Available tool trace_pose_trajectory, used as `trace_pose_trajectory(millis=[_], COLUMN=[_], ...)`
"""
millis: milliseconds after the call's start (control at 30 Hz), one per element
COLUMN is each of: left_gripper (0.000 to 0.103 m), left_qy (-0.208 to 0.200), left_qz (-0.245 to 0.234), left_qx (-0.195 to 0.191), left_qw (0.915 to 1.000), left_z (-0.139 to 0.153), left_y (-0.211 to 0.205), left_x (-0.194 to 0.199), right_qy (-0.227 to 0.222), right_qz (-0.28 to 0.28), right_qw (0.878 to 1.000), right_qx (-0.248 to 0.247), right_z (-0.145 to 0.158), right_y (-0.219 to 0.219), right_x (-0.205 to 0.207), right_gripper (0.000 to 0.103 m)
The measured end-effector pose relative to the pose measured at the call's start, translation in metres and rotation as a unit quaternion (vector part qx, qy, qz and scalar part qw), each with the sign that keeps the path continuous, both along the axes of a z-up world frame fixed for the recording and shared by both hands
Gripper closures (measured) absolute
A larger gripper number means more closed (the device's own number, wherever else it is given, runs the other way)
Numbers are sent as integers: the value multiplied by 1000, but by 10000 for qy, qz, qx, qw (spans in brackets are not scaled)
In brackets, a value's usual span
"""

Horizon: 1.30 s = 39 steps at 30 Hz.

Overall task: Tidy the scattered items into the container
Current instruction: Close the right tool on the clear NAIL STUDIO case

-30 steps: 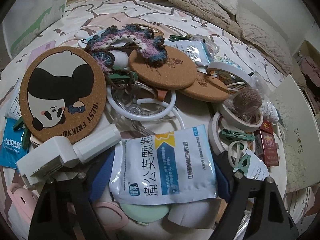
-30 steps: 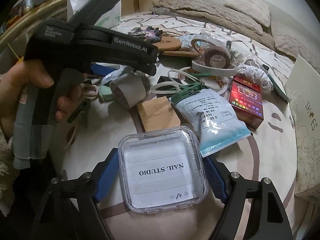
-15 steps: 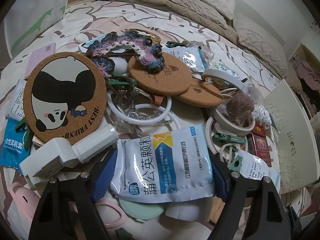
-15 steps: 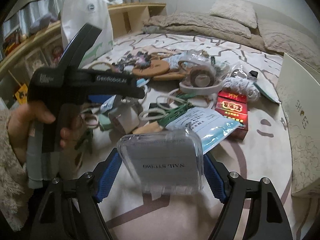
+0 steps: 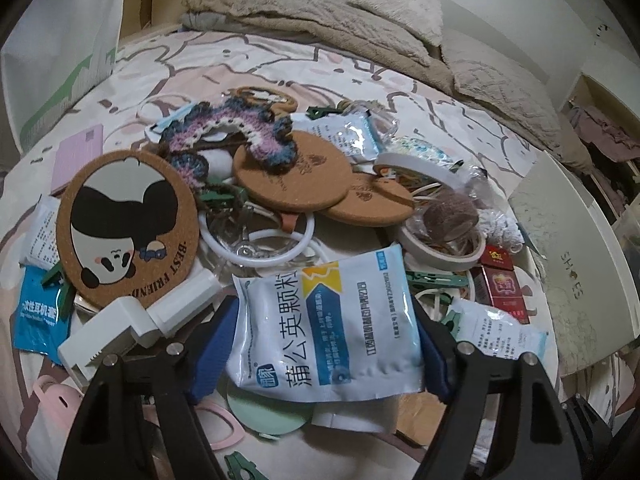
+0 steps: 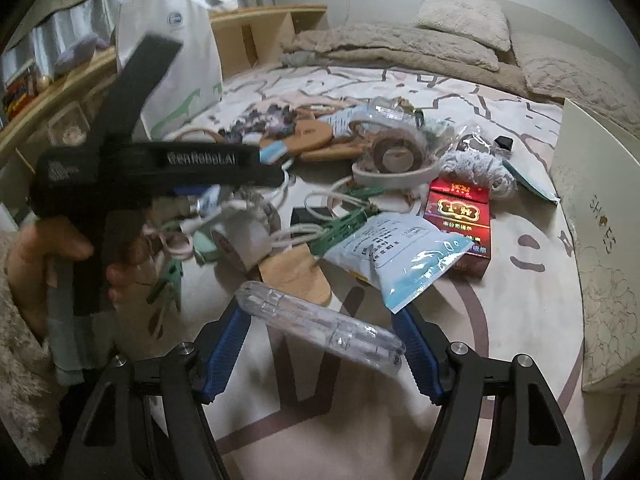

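Observation:
My left gripper (image 5: 320,344) is shut on a white and blue medicine sachet (image 5: 326,320) and holds it above the pile of scattered items on the bed. My right gripper (image 6: 320,340) is shut on a clear plastic nail box (image 6: 320,330), now tipped edge-on and lifted off the sheet. The cream shoe box (image 5: 572,264) lies at the right; it also shows in the right wrist view (image 6: 600,240). The left gripper's body (image 6: 160,168) and the hand on it fill the left of the right wrist view.
The pile holds a panda cork coaster (image 5: 128,220), plain cork coasters (image 5: 292,180), a crochet piece (image 5: 236,132), white rings (image 5: 260,240), tape rolls (image 5: 440,236), a red cigarette pack (image 6: 460,220), another sachet (image 6: 396,256) and green clips. Pillows and a white bag (image 6: 176,60) stand behind.
The right gripper has lifted the nail box and tipped it from flat to edge-on. The left gripper has risen a little with the sachet.

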<state>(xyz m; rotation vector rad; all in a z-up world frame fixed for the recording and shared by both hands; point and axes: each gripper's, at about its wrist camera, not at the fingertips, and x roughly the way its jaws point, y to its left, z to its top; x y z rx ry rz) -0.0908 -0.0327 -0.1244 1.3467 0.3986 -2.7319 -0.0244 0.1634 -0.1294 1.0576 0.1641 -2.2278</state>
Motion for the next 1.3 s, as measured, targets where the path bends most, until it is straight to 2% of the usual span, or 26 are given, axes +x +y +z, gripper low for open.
trace_pose_trajectory(millis=[100,200,233,333,433,600,767,933,1000,1033,1300], left_gripper=[24,24,24,24,24,24,24,24,24,24,24], left_qy=[31,2,-9,-39,-58,-80,-76,-22,13,38,277], left_qz=[-16,-11,-7,0,2,-7,-1,-22,-38,-46,-13], left_qx=[-41,-16,-8,16,23,26,43,82,107,124,241], left_qw=[10000,10000,10000,10000,10000,10000,10000,10000,9999,9999,9993], left_z=[1,0,0,-2,-3,-4,-3,-3,-1,1,16], left_y=[0,0,0,-1,-1,-1,-1,0,0,-1,-8], left_x=[0,-1,-1,-1,-2,-2,-2,0,1,2,9], right_qy=[-146,-97,-22,11,63,-11,-123,-794,-907,-918,-796], right_qz=[205,463,514,609,600,431,-83,-392,-430,-422,-274], right_qw=[9996,9979,9970,9952,9949,9968,9990,9960,9947,9947,9964], right_qx=[129,439,570,762,812,678,423,-101,-213,-212,-7], right_z=[-6,-11,-12,-15,-14,-13,-10,-15,-19,-19,-13], right_y=[-6,-16,-20,-25,-25,-16,5,24,23,19,-11], right_x=[3,11,13,19,24,32,32,34,33,32,27], right_gripper=[30,29,28,17,17,17,16,14,5,0,0])
